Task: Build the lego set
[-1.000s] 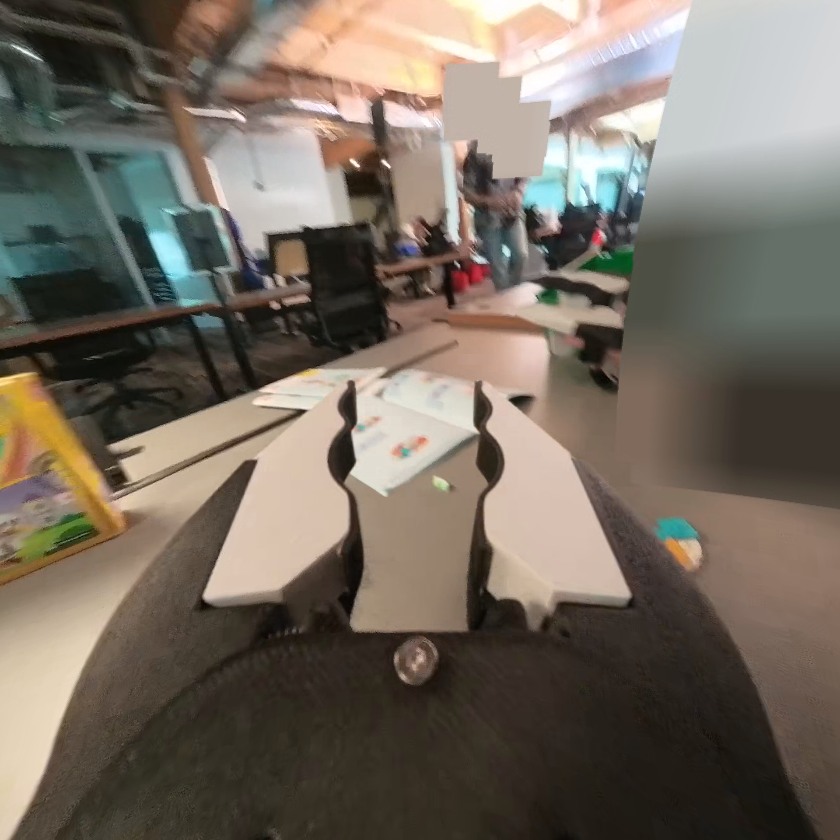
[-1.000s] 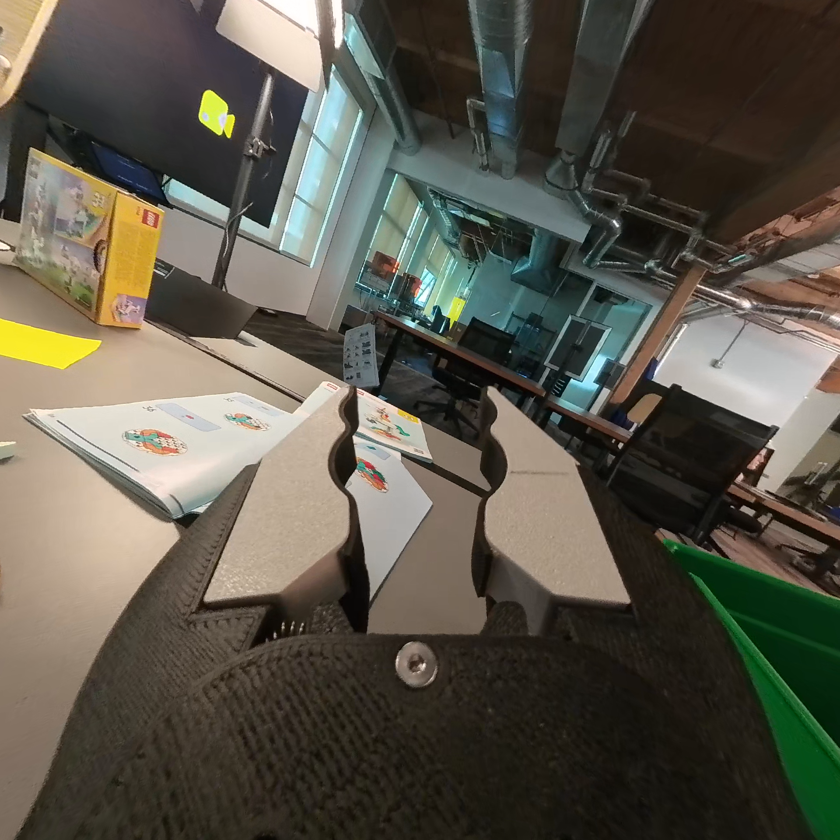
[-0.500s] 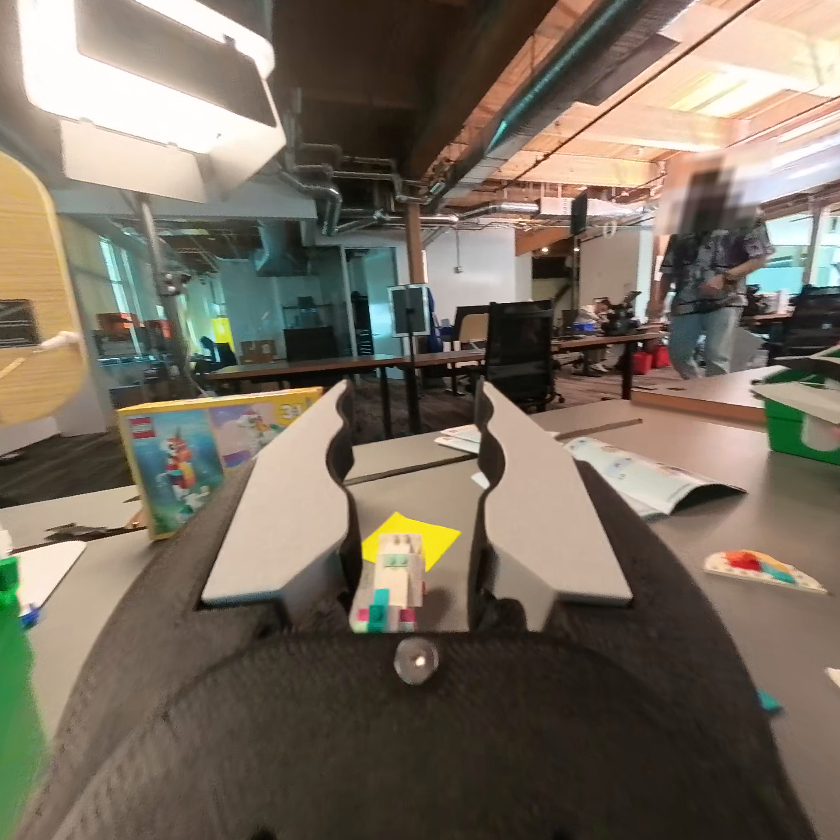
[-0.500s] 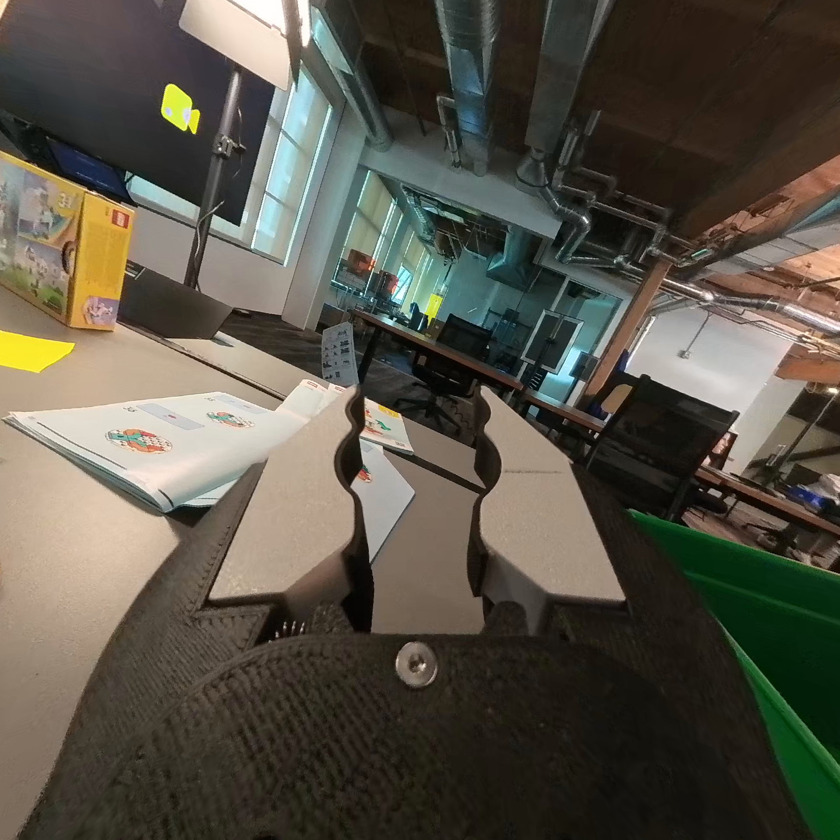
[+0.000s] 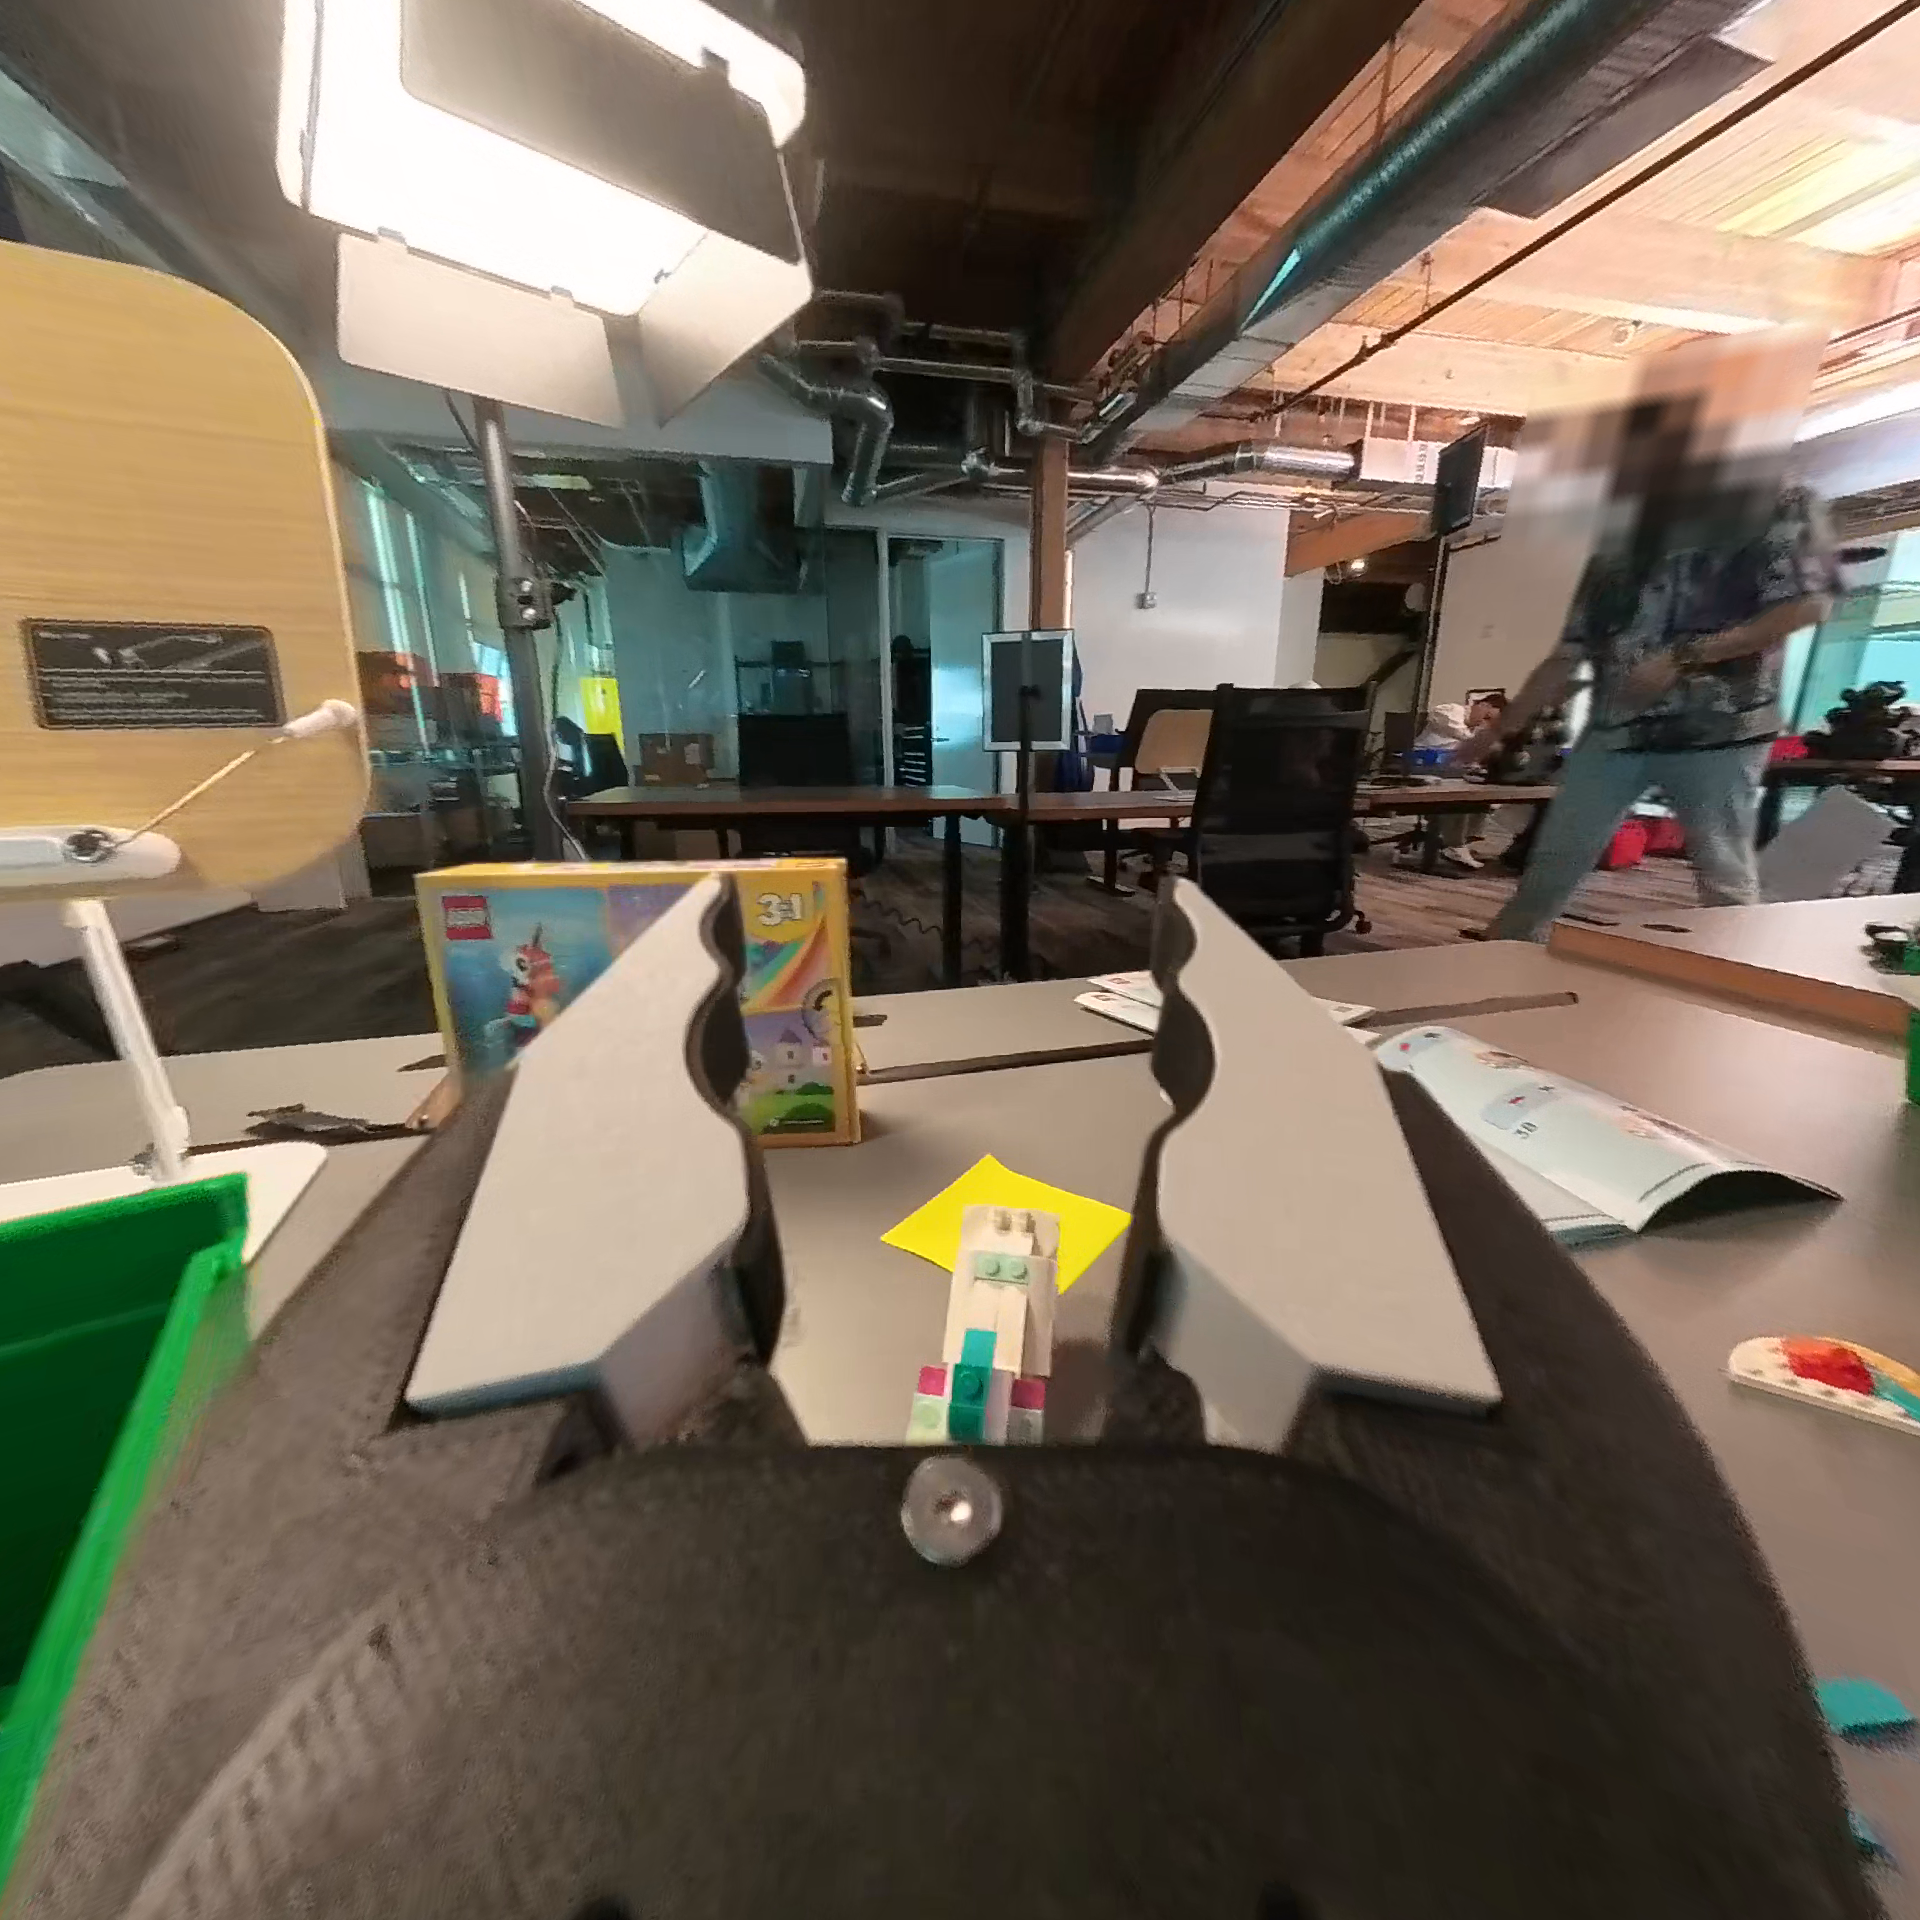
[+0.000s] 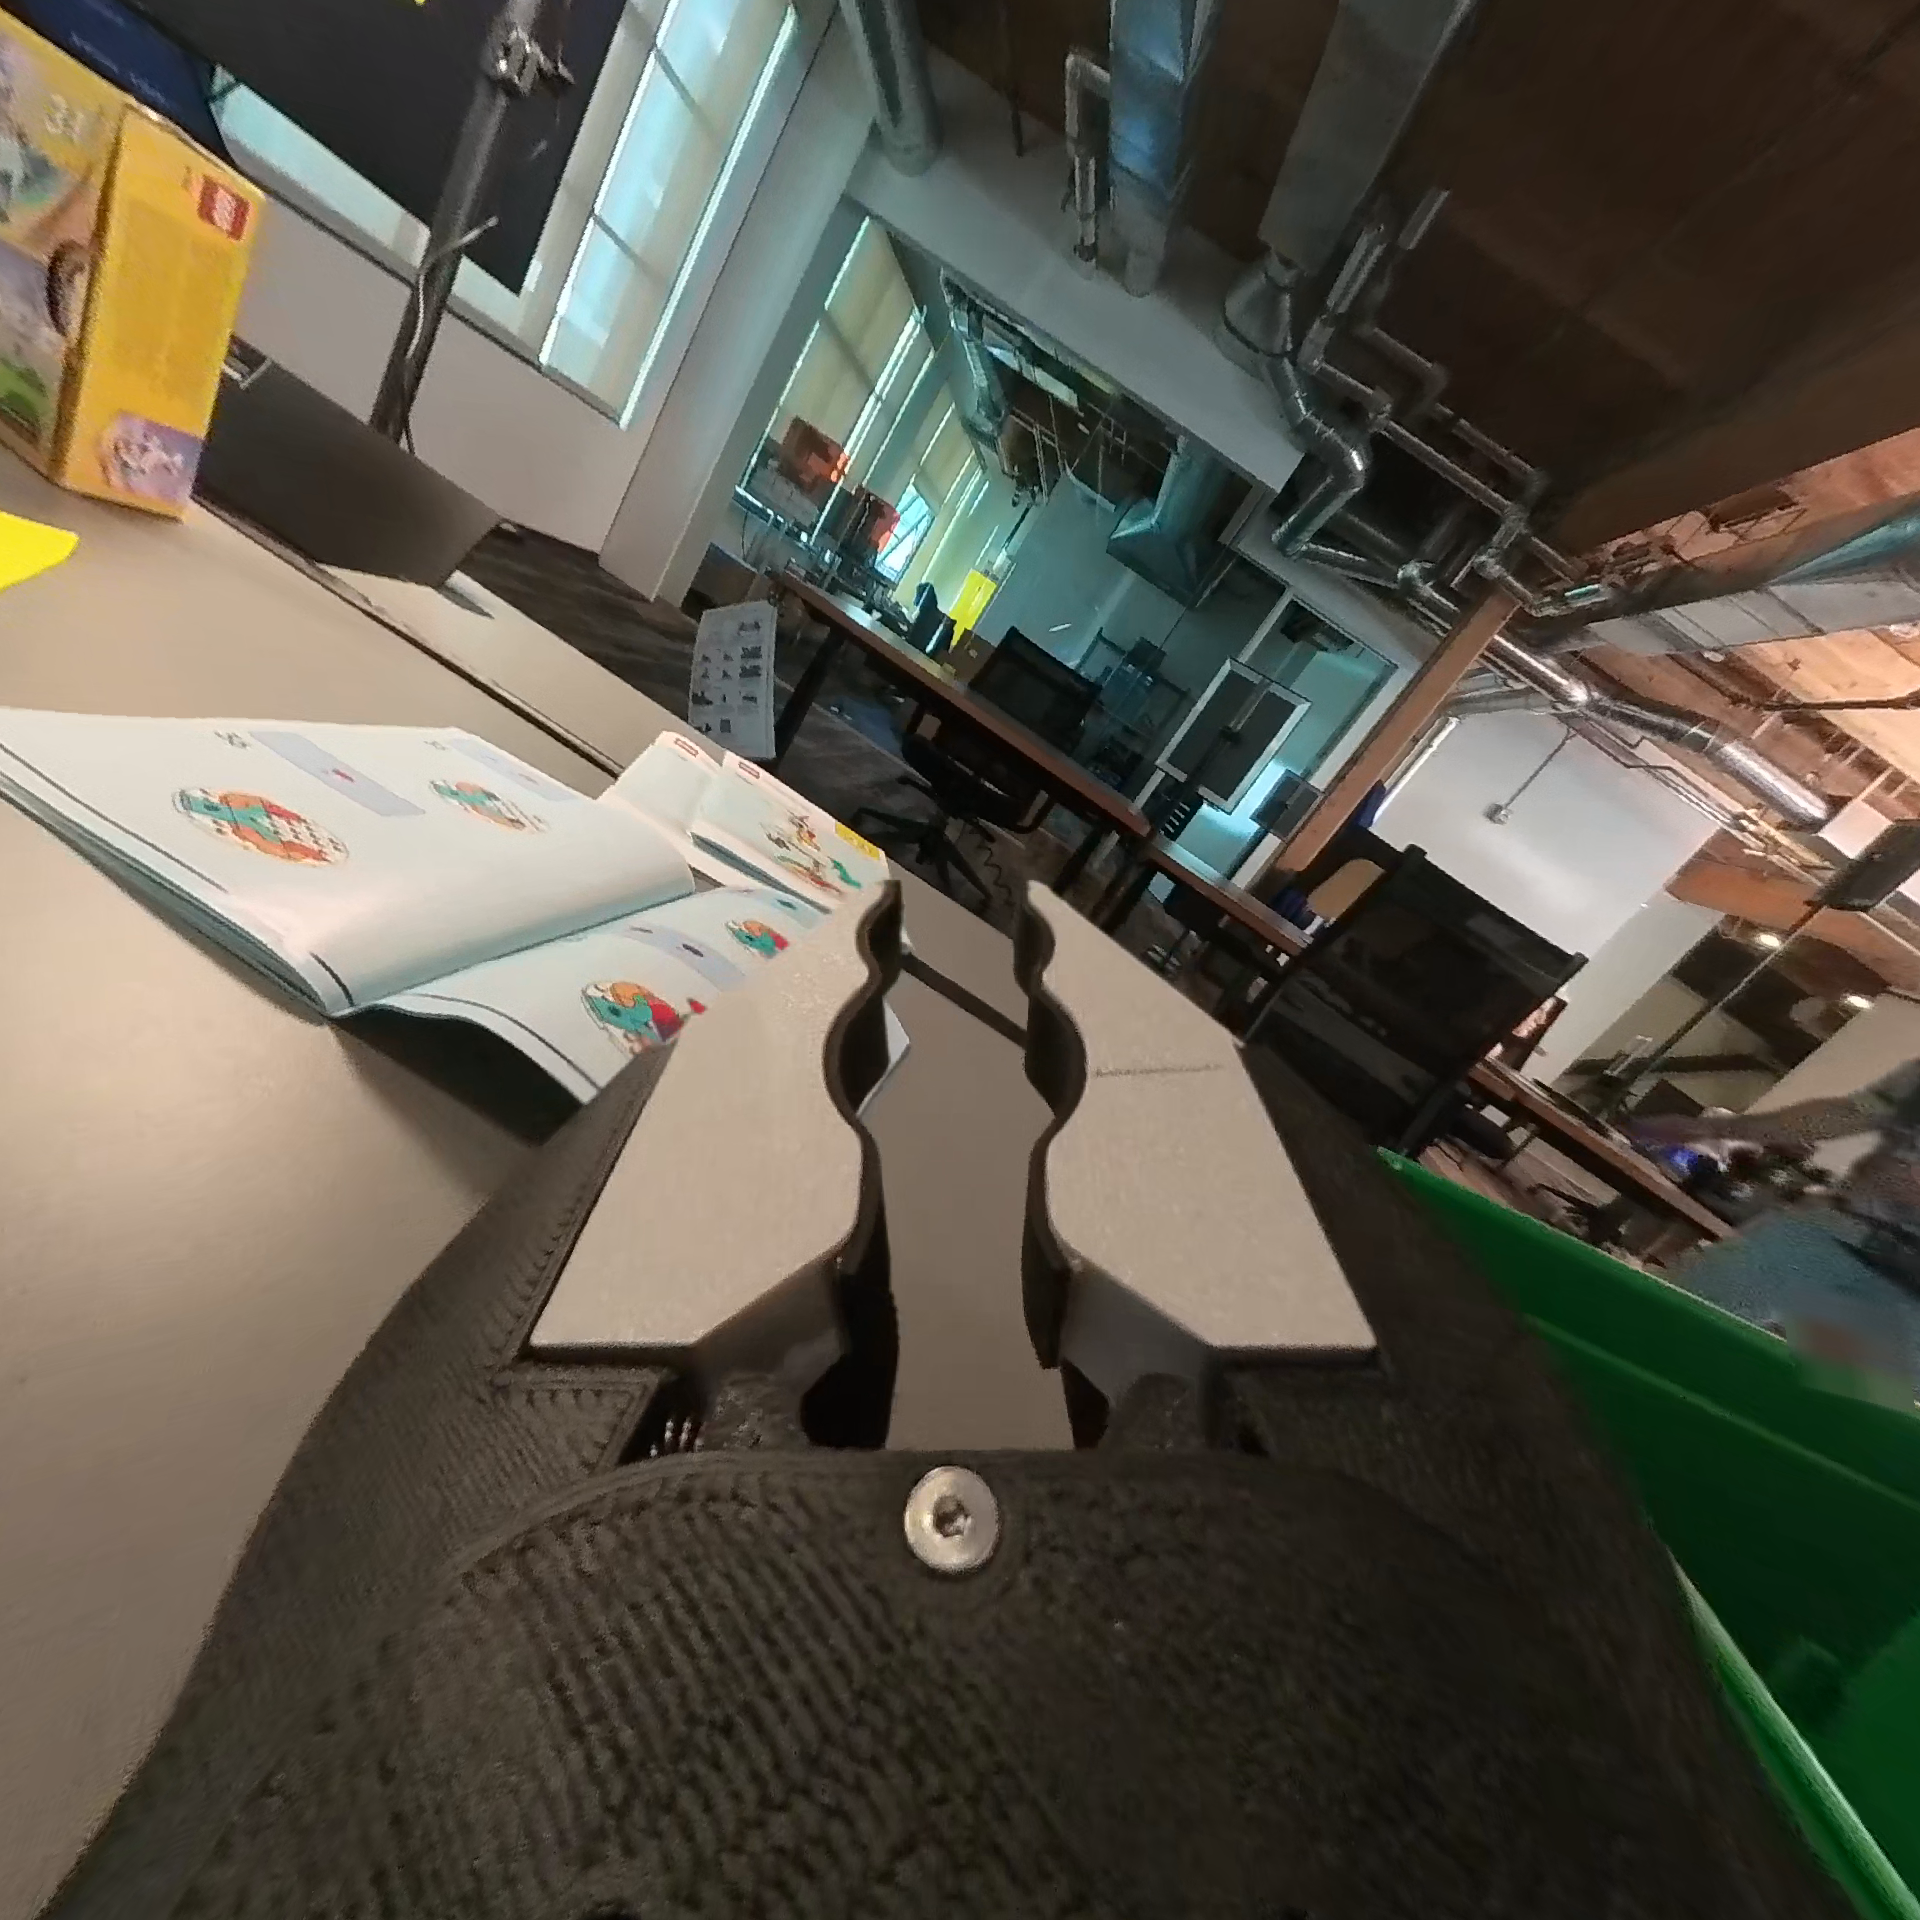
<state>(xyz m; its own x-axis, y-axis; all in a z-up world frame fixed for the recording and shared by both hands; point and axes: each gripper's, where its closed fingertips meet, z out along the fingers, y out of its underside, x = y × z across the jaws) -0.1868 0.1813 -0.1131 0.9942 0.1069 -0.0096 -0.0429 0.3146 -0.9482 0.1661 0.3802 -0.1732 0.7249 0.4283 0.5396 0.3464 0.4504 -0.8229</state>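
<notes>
A small white, teal and pink lego build (image 5: 992, 1320) lies on the grey table (image 5: 1714, 1247), partly on a yellow paper square (image 5: 1081, 1210). My left gripper (image 5: 943, 904) is open wide and empty, low over the table. The build sits between its two fingers near their base, touching neither. My right gripper (image 6: 958, 899) hovers low beside the open instruction booklet (image 6: 364, 862). Its jaws stand a narrow gap apart with nothing between them. A flat rounded plate with red, orange and teal pieces (image 5: 1829, 1387) lies to the right of the left gripper.
The yellow lego box (image 5: 800, 997) stands behind the build and also shows in the right wrist view (image 6: 135, 332). A green bin (image 5: 94, 1403) is at my left, another green bin (image 6: 1714, 1507) at my right. The booklet (image 5: 1558, 1132) lies right. A person (image 5: 1662, 727) walks far behind. Left tips to right tips: about 40 cm.
The left gripper swung left to face the build and box, then its jaws opened wider. The right gripper's jaws narrowed to about half their gap, and it tilted and drew nearer the booklet.
</notes>
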